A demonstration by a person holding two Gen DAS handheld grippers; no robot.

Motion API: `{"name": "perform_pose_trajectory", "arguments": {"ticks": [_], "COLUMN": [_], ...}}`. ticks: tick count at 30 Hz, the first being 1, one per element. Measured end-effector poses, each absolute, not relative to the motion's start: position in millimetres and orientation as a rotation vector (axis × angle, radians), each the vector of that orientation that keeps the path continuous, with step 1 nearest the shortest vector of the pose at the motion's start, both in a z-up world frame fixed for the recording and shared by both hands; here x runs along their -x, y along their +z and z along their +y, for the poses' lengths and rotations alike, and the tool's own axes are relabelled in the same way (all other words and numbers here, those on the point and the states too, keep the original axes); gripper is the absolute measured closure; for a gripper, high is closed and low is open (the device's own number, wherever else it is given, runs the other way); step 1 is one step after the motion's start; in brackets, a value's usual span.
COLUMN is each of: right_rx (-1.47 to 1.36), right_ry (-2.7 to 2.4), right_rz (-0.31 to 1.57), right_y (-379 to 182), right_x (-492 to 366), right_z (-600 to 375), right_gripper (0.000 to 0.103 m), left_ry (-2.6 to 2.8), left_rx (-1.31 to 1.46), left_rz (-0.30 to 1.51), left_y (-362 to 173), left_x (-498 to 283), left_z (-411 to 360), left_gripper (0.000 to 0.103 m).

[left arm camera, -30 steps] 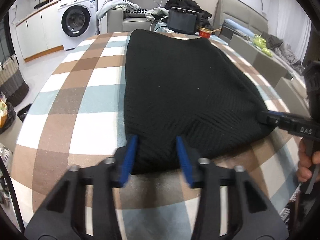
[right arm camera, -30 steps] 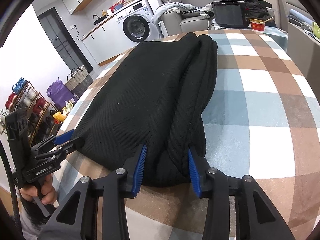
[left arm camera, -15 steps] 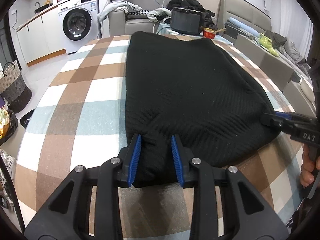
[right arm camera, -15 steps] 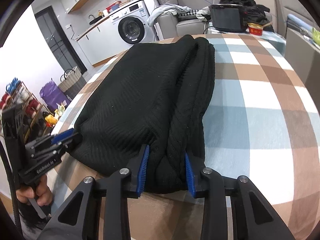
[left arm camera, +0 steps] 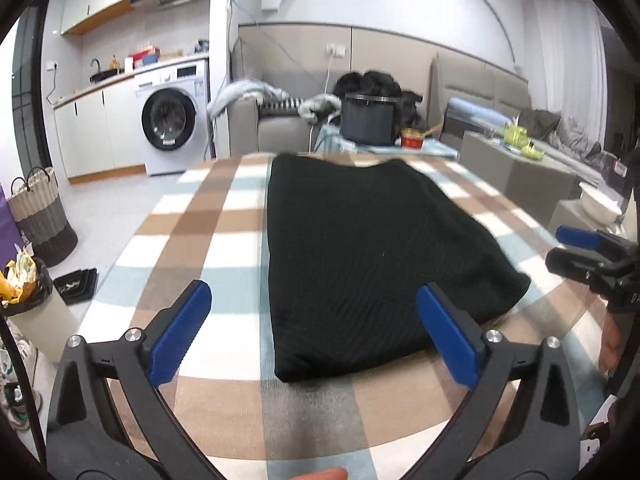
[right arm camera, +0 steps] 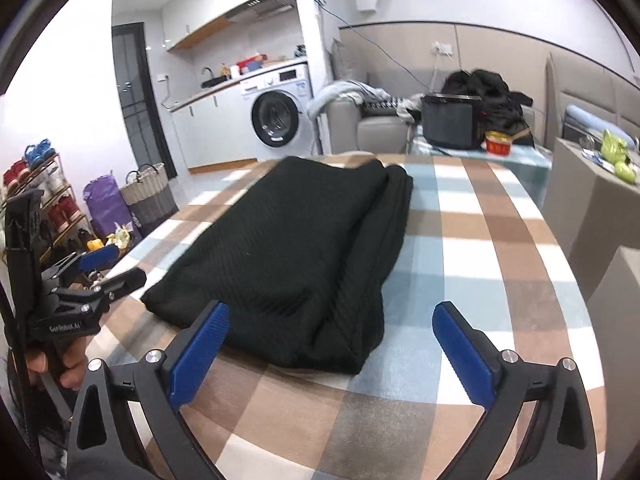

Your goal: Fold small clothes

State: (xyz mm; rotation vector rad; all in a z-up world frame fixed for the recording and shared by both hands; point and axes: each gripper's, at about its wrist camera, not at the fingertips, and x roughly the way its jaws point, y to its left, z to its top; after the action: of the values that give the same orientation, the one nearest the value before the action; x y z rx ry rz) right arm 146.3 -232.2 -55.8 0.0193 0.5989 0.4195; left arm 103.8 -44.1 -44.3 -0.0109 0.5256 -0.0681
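Observation:
A black knit garment (left arm camera: 360, 256) lies folded into a long rectangle on the checked tablecloth (left arm camera: 192, 240); it also shows in the right wrist view (right arm camera: 296, 264). My left gripper (left arm camera: 316, 328) is open wide and empty, raised just short of the garment's near left corner. My right gripper (right arm camera: 332, 344) is open wide and empty, raised just short of the near right corner. Each gripper appears in the other's view, the right one (left arm camera: 584, 256) and the left one (right arm camera: 100, 276), both beside the garment's near edge.
A washing machine (left arm camera: 172, 124) and cabinets stand at the back left. A sofa with clothes and a dark pot (left arm camera: 366, 120) are behind the table. A woven basket (left arm camera: 40, 216) and a bin are on the floor at left. Grey boxes (right arm camera: 600, 208) stand right.
Both grippers were shut on the garment's near edge half a second ago; both have let go, opened wide and pulled back and up. The garment lies flat on the table.

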Motion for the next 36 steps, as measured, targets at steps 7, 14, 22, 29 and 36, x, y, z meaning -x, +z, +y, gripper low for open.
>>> {"name": "perform_pose_trajectory", "arguments": {"ticks": [7,14,22,29,36], "right_rx": [-0.013,0.001,-0.030,-0.010,-0.004], "right_ry": [0.462,0.461,0.481,0.482,0.484], "right_rz": [0.502,0.439,0.407,0.388,0.382], "right_y": [-43.6,-47.6,-50.1,-49.3,-49.6], "right_x": [-130.4,-118.4,-118.2,-114.8,-113.8], "right_z": [-223.4,-216.1,-219.8,-216.4,-216.0], "right_gripper": [0.000,0.000,0.000,0.000,0.000], "left_ry": [-0.063,-0.055,-0.059,-0.071,-0.074], "left_rx": [0.029,0.040,0.046,0.020,0.012], "left_rz": [0.475,0.440,0.442,0.428,0.419], "left_y": [-38.8,-41.1,-40.9,-40.0,-39.8], "left_x": [-92.4,-86.0,-87.3,-84.7,-81.5], "left_z": [-40.1,-38.1,-38.8,-45.8,-48.6], "left_gripper": [0.001,0.001,0.001,0.001,0.001]}}
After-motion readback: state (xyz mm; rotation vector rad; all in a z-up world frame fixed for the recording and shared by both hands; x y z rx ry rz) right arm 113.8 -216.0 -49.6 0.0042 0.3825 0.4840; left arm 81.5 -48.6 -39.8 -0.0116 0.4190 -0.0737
